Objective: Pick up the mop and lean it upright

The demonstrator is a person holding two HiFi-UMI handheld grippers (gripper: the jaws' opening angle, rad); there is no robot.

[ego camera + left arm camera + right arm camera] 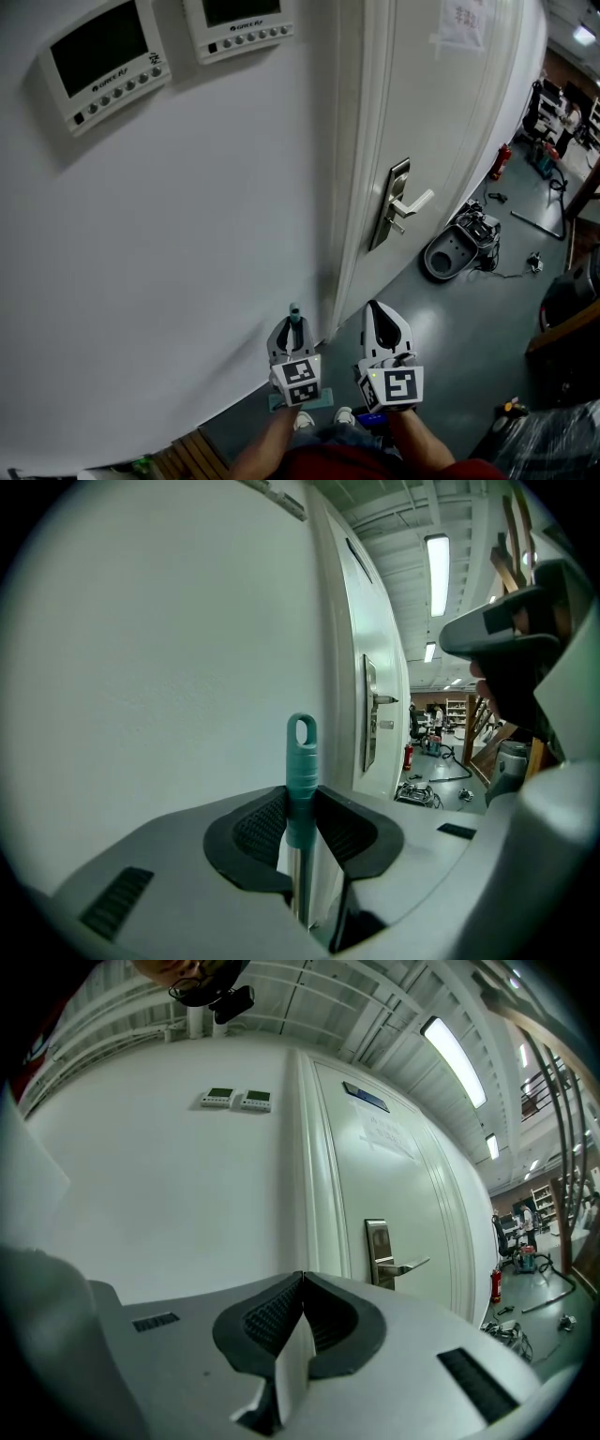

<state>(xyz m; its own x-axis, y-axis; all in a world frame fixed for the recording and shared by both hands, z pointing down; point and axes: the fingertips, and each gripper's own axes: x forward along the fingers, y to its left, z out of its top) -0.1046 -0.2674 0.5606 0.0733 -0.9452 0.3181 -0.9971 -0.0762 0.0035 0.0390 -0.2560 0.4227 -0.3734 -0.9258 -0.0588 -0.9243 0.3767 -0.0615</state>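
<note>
The mop shows only as its handle: a metal pole with a teal grip and hanging loop point(301, 761), standing upright close to the white wall point(159, 667). My left gripper point(302, 822) is shut on that teal grip, its dark ribbed pads pressing both sides. In the head view the teal tip point(294, 314) pokes up between the left gripper's point(292, 336) fingers, near the foot of the wall. My right gripper point(301, 1288) is shut with nothing in it and its tips meet; the head view has this right gripper point(380, 319) just right of the left one. The mop head is hidden.
A white door point(422, 141) with a metal lever handle point(410, 204) stands right of the wall. Two wall control panels point(103, 56) hang above. A round grey machine point(455, 248) and cables lie on the grey floor further right. Wooden slats point(187, 457) sit at lower left.
</note>
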